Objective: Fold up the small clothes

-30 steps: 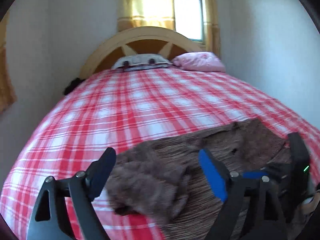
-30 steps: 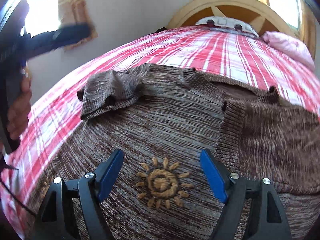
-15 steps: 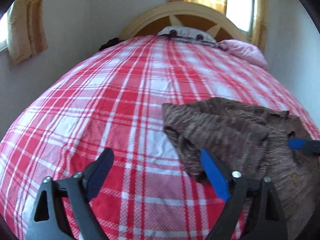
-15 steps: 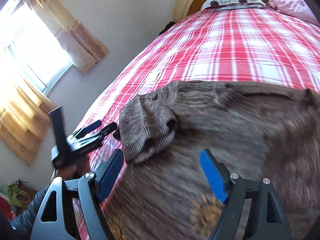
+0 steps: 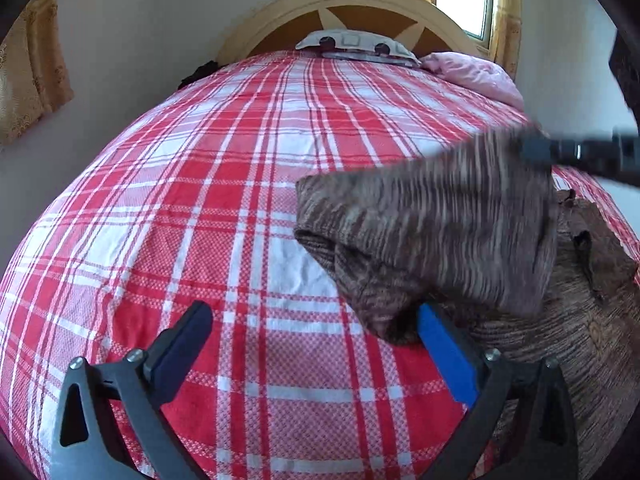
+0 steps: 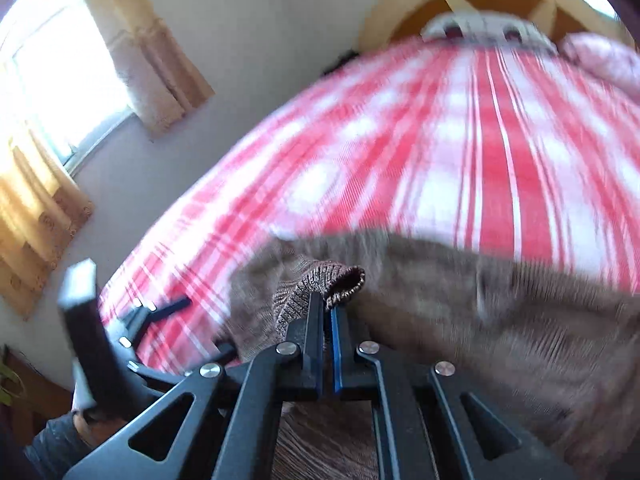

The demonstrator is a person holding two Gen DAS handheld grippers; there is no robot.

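Observation:
A brown knit sweater [image 5: 592,320] lies at the near right of the red plaid bed [image 5: 200,200]. My right gripper [image 6: 326,300] is shut on the sweater's ribbed sleeve cuff [image 6: 340,280]. It holds the sleeve [image 5: 432,224] up off the bed. In the left wrist view the right gripper [image 5: 532,148] comes in blurred from the right edge. My left gripper [image 5: 314,312] hovers low over bare sheet, its jaws opening with nothing between them. Its blue right finger [image 5: 444,352] sits just under the hanging sleeve.
A curved wooden headboard [image 5: 360,4] stands at the far end with a patterned pillow [image 5: 356,42] and a pink pillow [image 5: 472,72]. Walls run close along both sides of the bed. Curtained windows [image 6: 44,68] are on the left and behind the headboard.
My right gripper went from open above the sweater to shut on the sleeve cuff and lifted it. My left gripper dropped lower, off the sweater, over the sheet to its left.

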